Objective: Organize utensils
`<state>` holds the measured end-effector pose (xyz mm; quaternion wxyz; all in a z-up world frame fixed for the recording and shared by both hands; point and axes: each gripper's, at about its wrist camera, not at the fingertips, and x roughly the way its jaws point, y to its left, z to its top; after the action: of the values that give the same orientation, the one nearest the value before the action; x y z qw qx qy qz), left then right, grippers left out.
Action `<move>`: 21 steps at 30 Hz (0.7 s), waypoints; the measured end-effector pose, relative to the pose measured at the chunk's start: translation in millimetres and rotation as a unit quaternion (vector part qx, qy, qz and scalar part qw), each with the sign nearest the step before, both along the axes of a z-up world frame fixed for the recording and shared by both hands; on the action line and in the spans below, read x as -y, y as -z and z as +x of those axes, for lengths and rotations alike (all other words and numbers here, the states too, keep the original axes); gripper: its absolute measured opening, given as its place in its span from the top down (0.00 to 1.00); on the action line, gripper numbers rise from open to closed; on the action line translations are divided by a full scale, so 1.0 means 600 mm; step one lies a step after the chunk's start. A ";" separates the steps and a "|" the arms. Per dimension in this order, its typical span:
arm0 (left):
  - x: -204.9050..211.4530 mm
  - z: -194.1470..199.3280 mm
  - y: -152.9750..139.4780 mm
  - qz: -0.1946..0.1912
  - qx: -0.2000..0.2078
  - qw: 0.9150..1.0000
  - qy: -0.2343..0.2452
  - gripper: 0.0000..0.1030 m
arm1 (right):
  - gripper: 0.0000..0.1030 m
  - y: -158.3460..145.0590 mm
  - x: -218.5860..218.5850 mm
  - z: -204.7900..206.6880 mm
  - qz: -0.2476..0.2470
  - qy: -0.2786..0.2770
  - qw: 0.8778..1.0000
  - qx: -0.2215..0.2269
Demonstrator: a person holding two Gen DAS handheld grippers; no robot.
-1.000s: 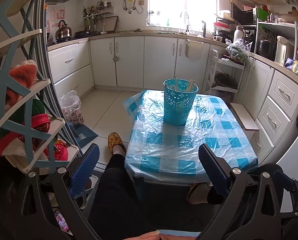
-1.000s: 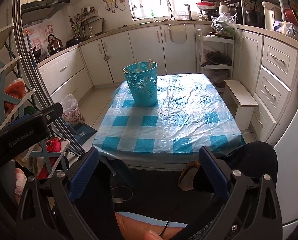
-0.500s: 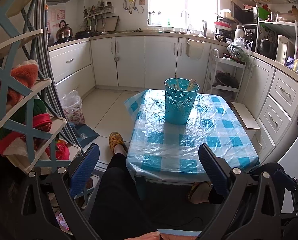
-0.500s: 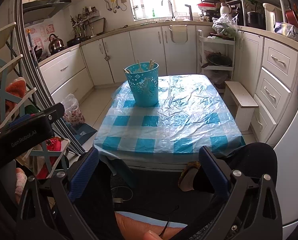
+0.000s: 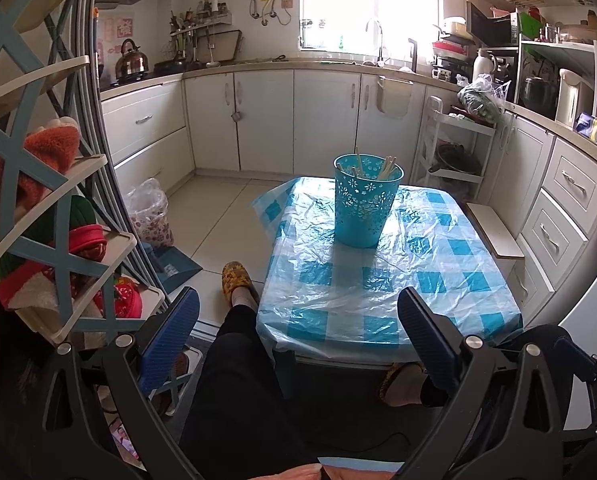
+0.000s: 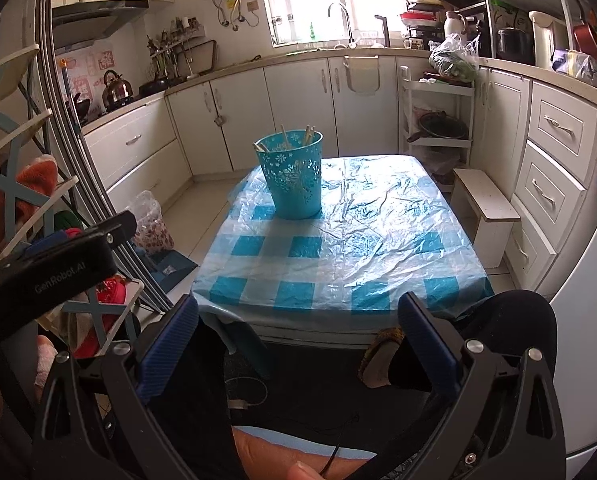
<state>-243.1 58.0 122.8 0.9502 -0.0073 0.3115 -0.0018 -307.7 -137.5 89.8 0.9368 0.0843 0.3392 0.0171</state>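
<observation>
A teal perforated holder stands upright on the far part of a low table with a blue-and-white checked plastic cover. Several wooden utensils stick out of its top. My left gripper is open and holds nothing, well short of the table's near edge. My right gripper is also open and holds nothing, back from the table above the person's lap. The left gripper's body shows at the left of the right wrist view.
A person's legs and slippered feet sit at the table's near side. A shelf rack with clothes stands close on the left. White cabinets, a small step stool and a trolley line the right.
Both views have drifted slightly; the table and holder sit a little farther right in the left wrist view. Both grippers stay open and hold nothing.
</observation>
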 end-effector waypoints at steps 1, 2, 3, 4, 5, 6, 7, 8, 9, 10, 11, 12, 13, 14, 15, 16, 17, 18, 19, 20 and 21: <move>0.001 0.000 0.000 0.001 0.001 1.000 0.000 0.07 | 0.07 0.000 0.001 0.000 0.000 0.000 1.000 0.000; 0.000 0.000 0.000 0.002 0.001 1.000 0.000 0.07 | 0.07 0.000 0.001 -0.001 0.000 0.000 1.000 0.000; 0.000 0.001 0.000 0.002 0.001 1.000 0.000 0.07 | 0.07 -0.001 0.001 -0.001 0.000 0.000 1.000 0.002; -0.001 0.001 0.001 0.002 0.001 1.000 0.000 0.07 | 0.07 -0.001 0.001 -0.002 0.000 0.001 1.000 0.003; -0.001 0.002 0.001 0.003 0.000 1.000 0.001 0.07 | 0.07 -0.002 0.001 -0.002 0.000 0.001 1.000 0.004; -0.002 0.003 0.002 0.003 0.000 1.000 0.000 0.07 | 0.07 -0.002 0.001 -0.002 0.001 0.001 1.000 0.005; -0.002 0.003 0.002 0.004 0.000 1.000 0.000 0.07 | 0.07 -0.002 0.003 -0.003 0.001 0.001 1.000 0.005; -0.001 0.002 0.002 0.004 0.001 1.000 0.000 0.07 | 0.07 -0.002 0.003 -0.003 0.002 0.002 1.000 0.005; -0.002 0.003 0.002 0.004 0.001 1.000 0.000 0.07 | 0.07 -0.002 0.004 -0.003 0.002 0.001 1.000 0.005; -0.002 0.003 0.002 0.004 0.001 1.000 0.000 0.07 | 0.07 -0.002 0.003 -0.003 0.001 0.001 1.000 0.006; -0.001 0.003 0.002 0.004 0.001 1.000 0.000 0.07 | 0.07 -0.002 0.003 -0.003 0.001 0.001 1.000 0.006; -0.001 0.003 0.002 0.004 0.000 1.000 0.000 0.07 | 0.07 -0.002 0.004 -0.003 0.001 0.001 1.000 0.006; -0.001 0.003 0.002 0.004 0.000 1.000 0.000 0.07 | 0.07 -0.002 0.004 -0.003 0.001 0.001 1.000 0.006; 0.000 0.002 0.002 0.004 0.001 1.000 0.000 0.07 | 0.07 -0.003 0.004 -0.003 0.001 0.001 1.000 0.007; 0.000 0.002 0.002 0.004 0.001 1.000 0.000 0.07 | 0.07 -0.002 0.005 -0.002 0.002 0.002 1.000 0.006; 0.000 0.002 0.002 0.004 0.001 1.000 0.000 0.07 | 0.07 -0.002 0.004 -0.002 0.002 0.001 1.000 0.005; 0.000 0.002 0.002 0.004 0.001 1.000 0.000 0.07 | 0.07 -0.003 0.004 -0.002 0.002 0.001 1.000 0.005; -0.001 0.002 0.002 0.004 0.001 1.000 0.000 0.07 | 0.07 -0.003 0.004 -0.002 0.002 0.001 1.000 0.005; -0.001 0.003 0.002 0.004 0.001 1.000 0.000 0.07 | 0.07 -0.004 0.004 -0.003 0.002 0.001 1.000 0.005; 0.000 0.002 0.002 0.004 0.000 1.000 0.000 0.07 | 0.07 -0.003 0.004 -0.002 0.002 0.001 1.000 0.005; 0.000 0.002 0.002 0.004 0.000 1.000 0.001 0.07 | 0.07 -0.003 0.005 -0.002 0.002 0.001 1.000 0.004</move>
<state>-241.7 58.2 121.6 0.9503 -0.0033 0.3112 -0.0010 -309.0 -140.3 91.6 0.9381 0.0864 0.3349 0.0172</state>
